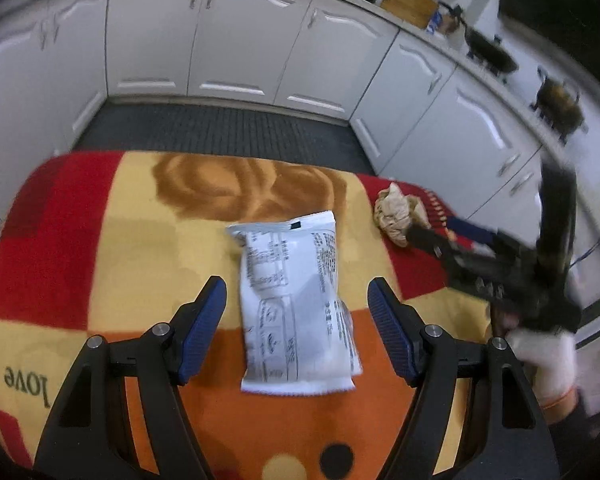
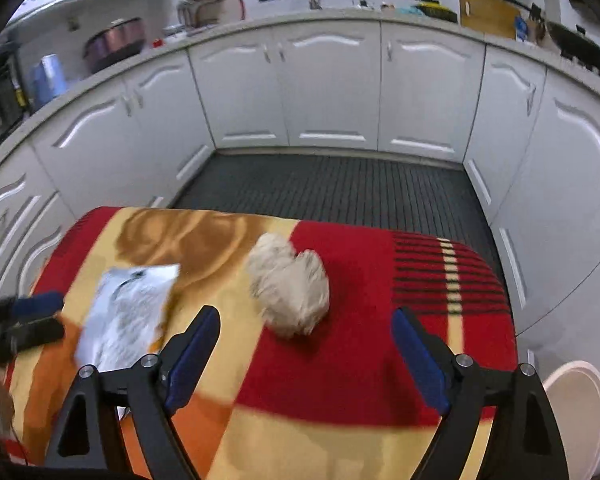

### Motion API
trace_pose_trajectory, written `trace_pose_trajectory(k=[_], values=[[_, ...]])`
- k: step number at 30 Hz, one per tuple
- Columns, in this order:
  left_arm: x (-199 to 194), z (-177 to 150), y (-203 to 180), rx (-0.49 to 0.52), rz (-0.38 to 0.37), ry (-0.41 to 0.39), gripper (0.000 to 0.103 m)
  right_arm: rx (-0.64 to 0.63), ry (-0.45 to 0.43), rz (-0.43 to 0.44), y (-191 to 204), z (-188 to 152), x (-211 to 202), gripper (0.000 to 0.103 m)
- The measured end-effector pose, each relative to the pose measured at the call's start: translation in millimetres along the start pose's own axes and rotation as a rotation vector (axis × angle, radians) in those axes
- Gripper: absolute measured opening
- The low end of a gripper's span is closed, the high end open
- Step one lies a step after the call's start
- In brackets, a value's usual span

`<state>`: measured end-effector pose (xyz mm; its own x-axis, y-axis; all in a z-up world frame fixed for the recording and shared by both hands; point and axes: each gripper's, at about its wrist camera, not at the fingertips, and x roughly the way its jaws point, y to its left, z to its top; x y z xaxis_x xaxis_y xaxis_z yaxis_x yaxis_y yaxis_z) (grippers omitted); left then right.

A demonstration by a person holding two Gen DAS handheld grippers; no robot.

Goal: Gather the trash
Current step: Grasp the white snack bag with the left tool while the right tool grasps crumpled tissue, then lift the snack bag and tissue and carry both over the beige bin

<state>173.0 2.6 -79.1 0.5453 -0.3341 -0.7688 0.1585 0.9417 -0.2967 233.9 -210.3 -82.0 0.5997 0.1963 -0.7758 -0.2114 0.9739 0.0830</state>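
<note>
Hovering over the table, the left gripper [image 1: 298, 320] is spreading its blue-padded fingers [image 1: 204, 332] wide, with the white printed packet [image 1: 296, 304] lying flat on the cloth between them; neither pad is touching it. The right gripper [image 2: 306, 360] is likewise standing wide apart and holding nothing, its fingers framing the crumpled paper wad [image 2: 288, 288] from the near side without contact.

Both pieces of trash are resting on a patterned blanket [image 1: 100, 240] of red, cream and orange blocks that is covering the table, the packet near the middle and the wad further toward the right edge, on a red patch. Beyond the table a dark ribbed floor mat [image 2: 332, 188] is running up to white cabinets [image 2: 332, 88] that are wrapping around the room, with pots and kitchen clutter sitting on the counter above.

In the left wrist view the right gripper [image 1: 432, 236] is showing from the side, blurred, its tips reaching close to the wad [image 1: 398, 214], and a white-gloved hand [image 1: 544, 356] is gripping its handle; the word "love" [image 1: 26, 382] is also appearing on the cloth there. The right wrist view is adding the left gripper's tips [image 2: 36, 316] at the far left beside the blurred packet [image 2: 128, 312], and a pale round object [image 2: 576, 412] off the table's right corner, too partial to identify.
</note>
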Motion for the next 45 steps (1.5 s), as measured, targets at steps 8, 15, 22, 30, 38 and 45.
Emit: trace_pose_trajectory(k=[8,15,22,30,38,45], values=[[52,-3,-10,0.032,0.130,0.066,0.072,0.129,0.024,0.106,-15,-3,33,0.036],[49,-7,-4,0.013,0.084,0.063,0.053,0.129,-0.053,0.137,-15,-15,-10,0.032],[14,-15,-28,0.074,0.048,-0.009,0.050,0.102,-0.100,0.150,-5,-34,-53,0.032],[-9,-28,-64,0.122,0.036,-0.061,0.050,0.115,-0.126,0.097,-14,-61,-92,0.032],[-16,-42,-117,0.178,0.017,-0.062,0.050,0.132,-0.158,0.061,-36,-90,-132,0.032],[-17,-50,-165,0.247,-0.025,-0.070,0.050,0.176,-0.188,0.012,-62,-115,-166,0.032]])
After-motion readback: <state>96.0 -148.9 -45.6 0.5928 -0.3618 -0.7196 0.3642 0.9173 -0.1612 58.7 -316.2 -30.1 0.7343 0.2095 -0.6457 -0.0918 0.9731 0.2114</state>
